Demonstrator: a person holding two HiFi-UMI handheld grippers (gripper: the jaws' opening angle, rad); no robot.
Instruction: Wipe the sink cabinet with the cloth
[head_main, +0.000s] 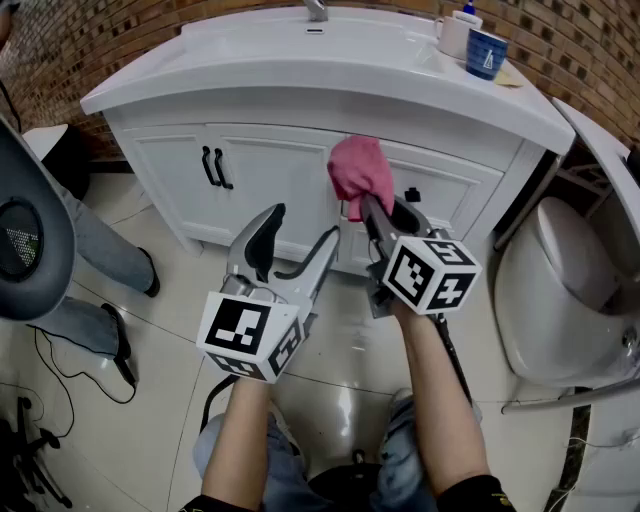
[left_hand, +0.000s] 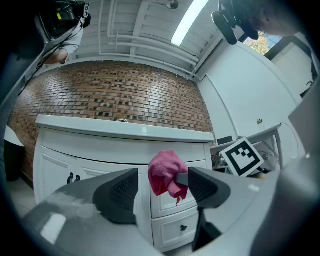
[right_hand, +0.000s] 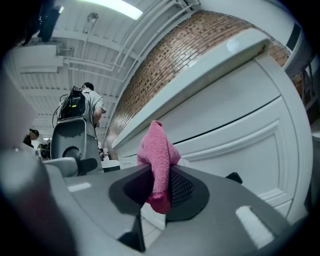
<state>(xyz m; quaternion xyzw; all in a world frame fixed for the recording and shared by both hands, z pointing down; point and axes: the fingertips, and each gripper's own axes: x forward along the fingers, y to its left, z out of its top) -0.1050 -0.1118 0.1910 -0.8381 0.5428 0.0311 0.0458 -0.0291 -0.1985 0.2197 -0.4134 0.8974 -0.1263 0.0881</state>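
The white sink cabinet (head_main: 270, 165) stands in front of me, under a white basin top. My right gripper (head_main: 375, 212) is shut on a pink cloth (head_main: 362, 172), which bunches above its jaws close to the cabinet's upper drawer front. In the right gripper view the cloth (right_hand: 157, 160) is pinched between the pads of the gripper (right_hand: 160, 192), with the cabinet (right_hand: 240, 135) just behind it. My left gripper (head_main: 300, 228) hangs open and empty to the left, short of the doors. The left gripper view has the cloth (left_hand: 167, 172) beyond its own spread jaws (left_hand: 162, 190).
Black door handles (head_main: 215, 168) sit on the left doors. A blue cup (head_main: 487, 50) and a white cup (head_main: 455, 35) stand on the basin's right corner, near the faucet (head_main: 316, 10). A toilet (head_main: 570, 290) is close on the right. A person's legs (head_main: 100, 250) and a chair (head_main: 25, 240) are at the left.
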